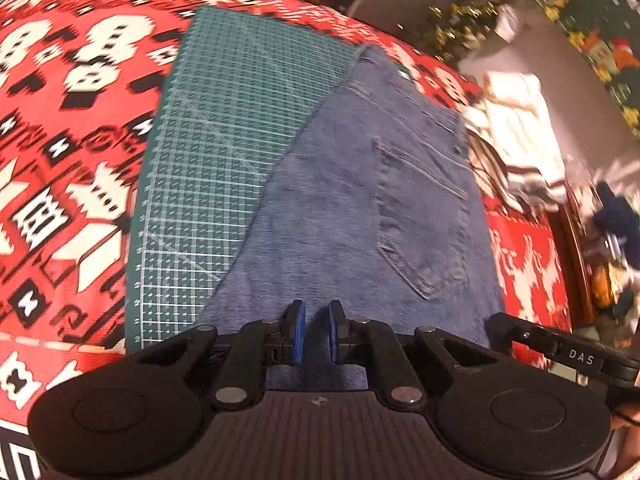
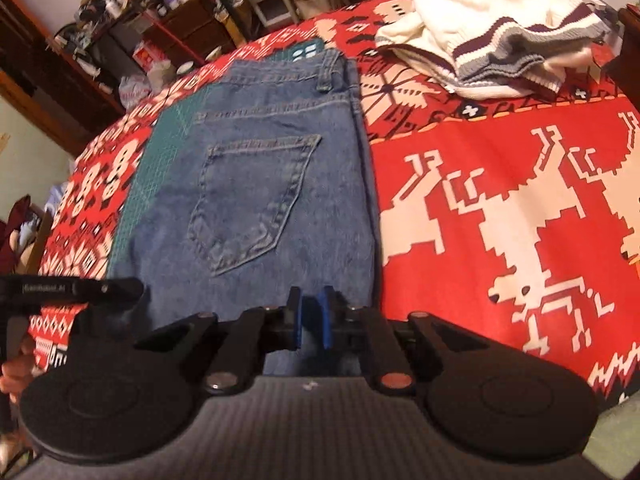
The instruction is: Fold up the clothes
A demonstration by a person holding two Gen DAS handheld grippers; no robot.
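Both grippers (image 1: 317, 330) (image 2: 311, 320) nearly closed at 6 o'clock over half-folded jeans (image 1: 360, 216), grip unclear, guessing mid-fold.

You can read "DAS" in white on the black bar (image 1: 580, 358) at left wrist view's right edge. Right wrist view: label on black bar (image 2: 60, 288) too blurred to read.
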